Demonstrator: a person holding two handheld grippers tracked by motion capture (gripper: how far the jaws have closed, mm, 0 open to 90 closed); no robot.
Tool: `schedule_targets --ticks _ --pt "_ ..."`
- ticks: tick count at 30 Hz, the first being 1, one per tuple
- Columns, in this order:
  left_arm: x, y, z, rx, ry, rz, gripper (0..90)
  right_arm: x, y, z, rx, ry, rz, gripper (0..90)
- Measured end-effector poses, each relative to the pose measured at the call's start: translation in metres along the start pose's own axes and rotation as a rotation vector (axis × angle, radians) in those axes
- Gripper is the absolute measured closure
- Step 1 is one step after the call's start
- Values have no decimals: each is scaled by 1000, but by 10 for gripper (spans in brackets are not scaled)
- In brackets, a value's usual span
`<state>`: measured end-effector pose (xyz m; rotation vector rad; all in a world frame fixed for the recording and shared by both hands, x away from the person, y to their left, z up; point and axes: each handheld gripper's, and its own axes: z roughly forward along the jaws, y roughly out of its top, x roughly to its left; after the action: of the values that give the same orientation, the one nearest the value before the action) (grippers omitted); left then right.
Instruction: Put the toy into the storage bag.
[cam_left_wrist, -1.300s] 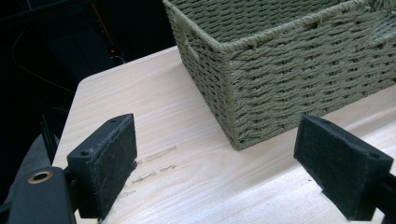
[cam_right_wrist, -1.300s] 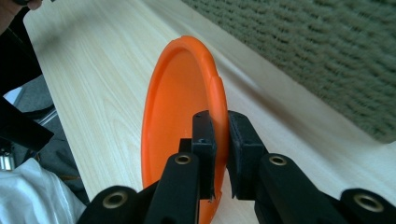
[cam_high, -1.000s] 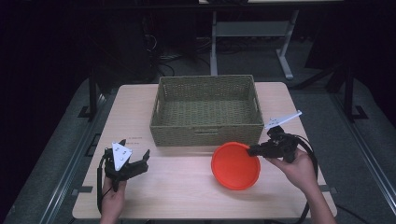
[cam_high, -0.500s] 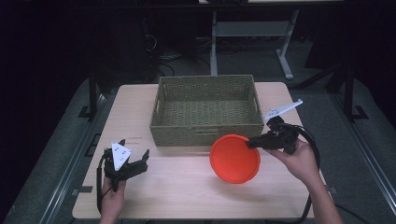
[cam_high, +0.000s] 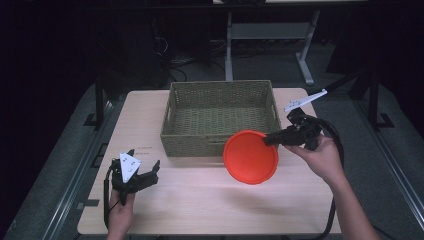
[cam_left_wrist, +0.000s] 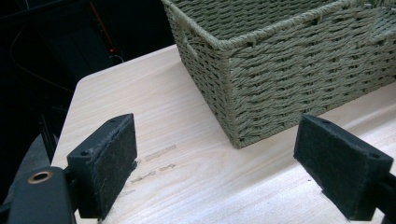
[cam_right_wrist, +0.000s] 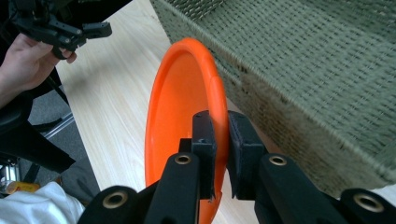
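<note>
An orange plate (cam_high: 250, 156) hangs tilted above the table, by the front right corner of the woven basket (cam_high: 220, 142). My right gripper (cam_high: 272, 139) is shut on the plate's rim; in the right gripper view its jaws pinch the orange plate (cam_right_wrist: 182, 102) at the right gripper (cam_right_wrist: 220, 140), with the basket (cam_right_wrist: 317, 79) close on the right. My left gripper (cam_high: 142, 172) rests low at the table's front left, open and holding nothing. In the left gripper view its pads (cam_left_wrist: 109, 161) stand wide apart, facing the basket's corner (cam_left_wrist: 261, 79).
The light wooden table (cam_high: 200, 200) has bare room in front of the basket. Dark floor, cables and a white metal frame (cam_high: 265, 35) lie beyond the far edge. The left hand with its gripper (cam_right_wrist: 56, 28) appears far off in the right gripper view.
My right gripper has lifted the orange plate up and toward the basket, tilting it more upright. The left gripper has stayed in place.
</note>
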<state>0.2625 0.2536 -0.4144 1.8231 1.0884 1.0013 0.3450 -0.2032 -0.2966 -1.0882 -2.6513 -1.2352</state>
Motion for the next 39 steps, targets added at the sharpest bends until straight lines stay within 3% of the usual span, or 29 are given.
schedule_targets --ticks 26,39 --pt "1 0 -2 -4 -1 -10 127 -18 52 -13 -47 -5 34 820" --pt "4 0 -1 -8 0 -24 128 -34 72 -8 -55 -9 62 819"
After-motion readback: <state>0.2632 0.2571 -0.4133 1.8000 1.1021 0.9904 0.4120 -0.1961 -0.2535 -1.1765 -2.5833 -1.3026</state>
